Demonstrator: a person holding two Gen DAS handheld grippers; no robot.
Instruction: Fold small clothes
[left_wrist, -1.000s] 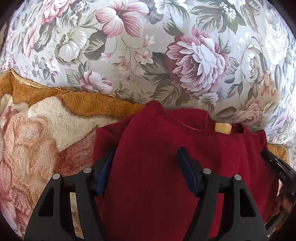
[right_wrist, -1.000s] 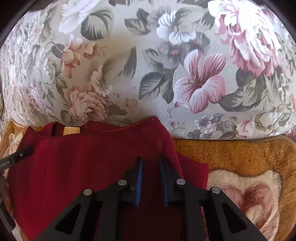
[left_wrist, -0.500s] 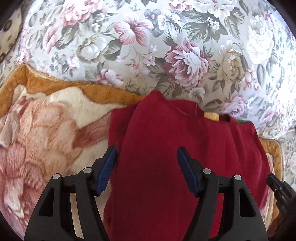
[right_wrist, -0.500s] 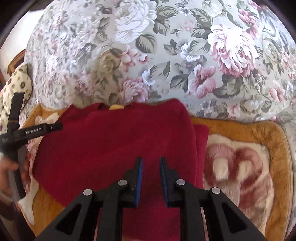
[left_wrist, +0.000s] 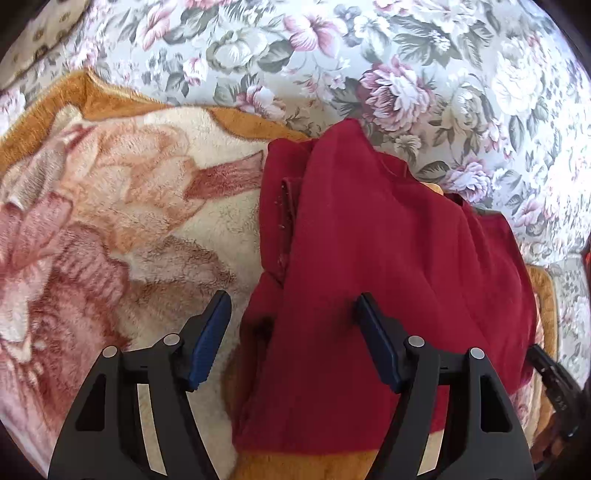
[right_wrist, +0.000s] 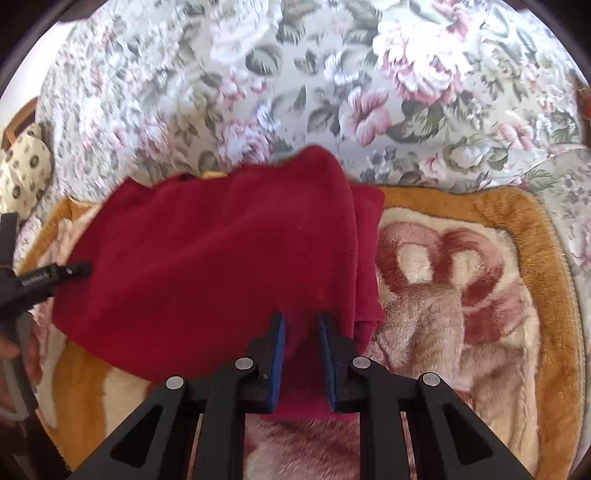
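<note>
A dark red garment (left_wrist: 388, 258) lies folded on a plush orange and cream blanket (left_wrist: 122, 206); it also shows in the right wrist view (right_wrist: 221, 251). My left gripper (left_wrist: 291, 314) is open, its fingers astride the garment's left edge, above it. My right gripper (right_wrist: 300, 325) has its jaws narrowly apart over the garment's near right corner; I cannot tell whether cloth is pinched between them. The left gripper's tip (right_wrist: 70, 269) shows at the garment's left edge in the right wrist view.
A floral sofa back (left_wrist: 332, 55) rises right behind the garment, also seen in the right wrist view (right_wrist: 295, 74). The blanket (right_wrist: 461, 277) spreads to both sides. A spotted cushion (right_wrist: 26, 177) sits far left.
Both grippers have pulled back and up from the sofa back; more blanket and the garment's near edge now show. The left jaws stayed open and the right jaws narrow.
</note>
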